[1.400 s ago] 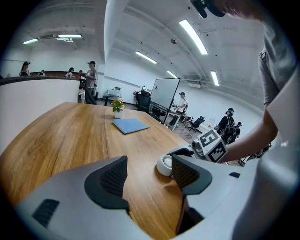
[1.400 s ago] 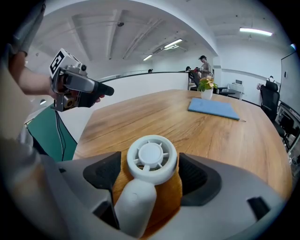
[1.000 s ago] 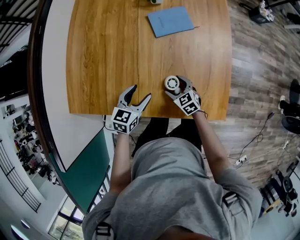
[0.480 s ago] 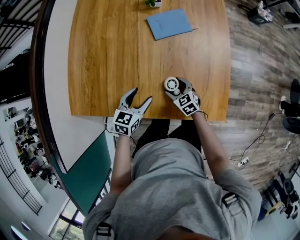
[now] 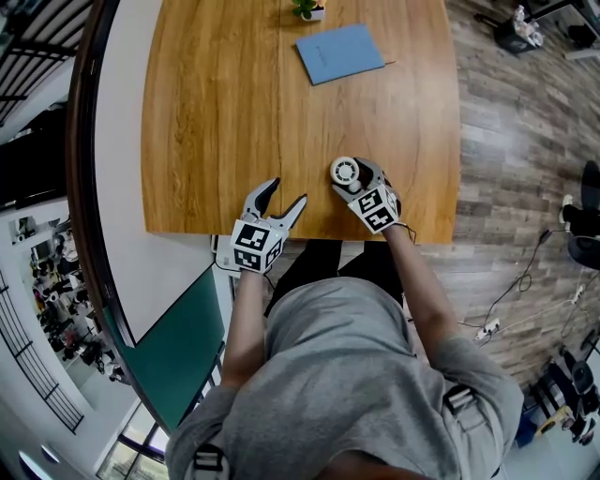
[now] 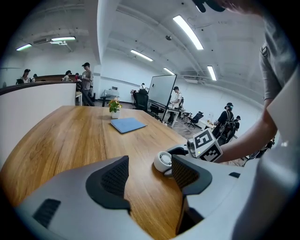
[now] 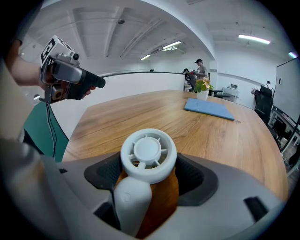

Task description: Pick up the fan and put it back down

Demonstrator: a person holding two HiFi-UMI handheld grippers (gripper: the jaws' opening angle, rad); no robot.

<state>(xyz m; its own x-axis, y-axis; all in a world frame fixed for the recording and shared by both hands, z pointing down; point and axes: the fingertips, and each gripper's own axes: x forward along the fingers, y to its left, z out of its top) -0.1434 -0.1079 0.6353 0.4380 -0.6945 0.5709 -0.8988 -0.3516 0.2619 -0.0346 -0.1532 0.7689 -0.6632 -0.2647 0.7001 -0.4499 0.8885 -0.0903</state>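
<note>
Fan [image 7: 148,154]: small, white, round spoked head w/ stubby handle. Sits btwn jaws of right gripper [image 5: 354,180], handle end pointing back toward gripper body. In head view, at approx 5 o'clock on wooden table [image 5: 216,112], close to near edge. Gripped: having just closed in a touch, clamped on fan now, w/ dark ribbed pads [image 7: 191,176] pressing head at 3 and 9 o'clock in right gripper view. Low over tabletop; can't tell if base touches wood. Marker cube [image 5: 376,208] behind jaws, on person's side. Left gripper [image 5: 287,192] at approx 8 o'clock from fan, well apart, over table's near edge. Spread wide and released, w/ only bare wood btwn jaws in left gripper view; tilted down toward table. Blue booklet [image 5: 340,52] flat at 12 o'clock from fan, far part of table, well apart. Small potted plant [image 5: 307,8] at approx 11 o'clock from booklet, near it, by far edge. People [image 6: 86,77] in bkgd past table, too small for detail.
</note>
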